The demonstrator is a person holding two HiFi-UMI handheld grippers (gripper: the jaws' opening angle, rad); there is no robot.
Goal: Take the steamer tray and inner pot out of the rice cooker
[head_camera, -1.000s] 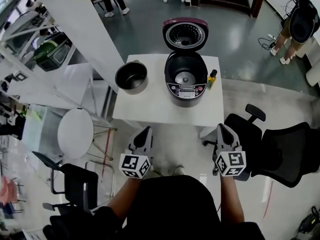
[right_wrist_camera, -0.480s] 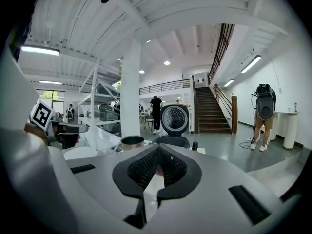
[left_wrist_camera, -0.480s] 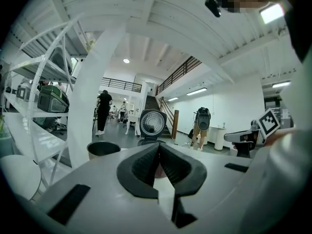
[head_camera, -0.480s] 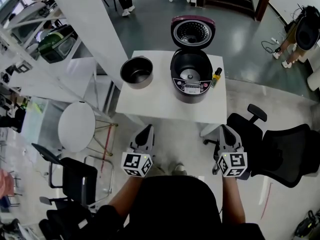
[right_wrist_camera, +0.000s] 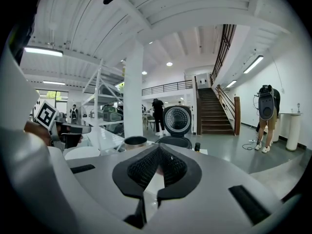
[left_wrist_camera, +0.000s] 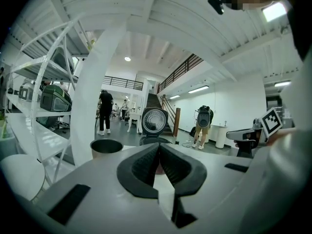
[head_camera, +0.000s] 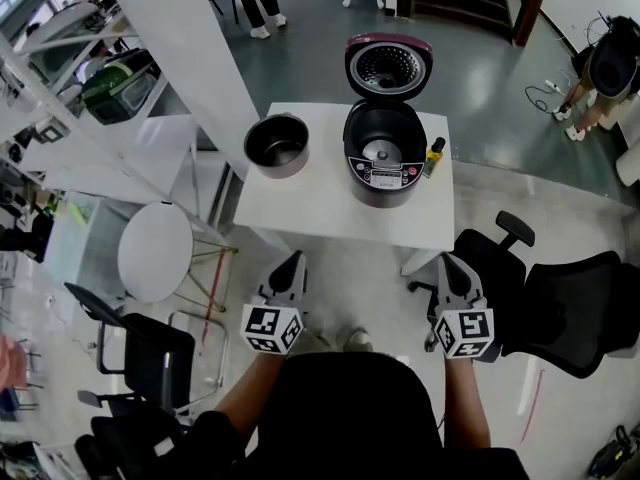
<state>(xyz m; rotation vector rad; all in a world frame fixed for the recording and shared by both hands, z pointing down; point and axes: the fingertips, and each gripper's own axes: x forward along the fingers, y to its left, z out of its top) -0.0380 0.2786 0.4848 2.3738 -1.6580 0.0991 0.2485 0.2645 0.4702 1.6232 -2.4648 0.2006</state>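
Note:
The black rice cooker (head_camera: 381,164) stands on the white table (head_camera: 330,218) with its maroon lid raised; its cavity shows a bare heating plate. The metal inner pot (head_camera: 277,145) sits on the table's left part, outside the cooker. I see no steamer tray. My left gripper (head_camera: 293,261) and right gripper (head_camera: 443,261) hover shut and empty short of the table's near edge. From the left gripper view the pot (left_wrist_camera: 106,146) and cooker lid (left_wrist_camera: 154,121) lie ahead; the right gripper view shows the pot (right_wrist_camera: 135,142) and cooker (right_wrist_camera: 174,139) too.
A small yellow bottle (head_camera: 432,157) stands right of the cooker. A black office chair (head_camera: 545,303) is at my right, a round white stool (head_camera: 155,259) and another black chair (head_camera: 150,363) at my left. White shelving (head_camera: 70,118) lines the left. People stand behind the table.
The table and cooker have slid a little right and up in the head view. Both grippers stay shut and empty, held as before.

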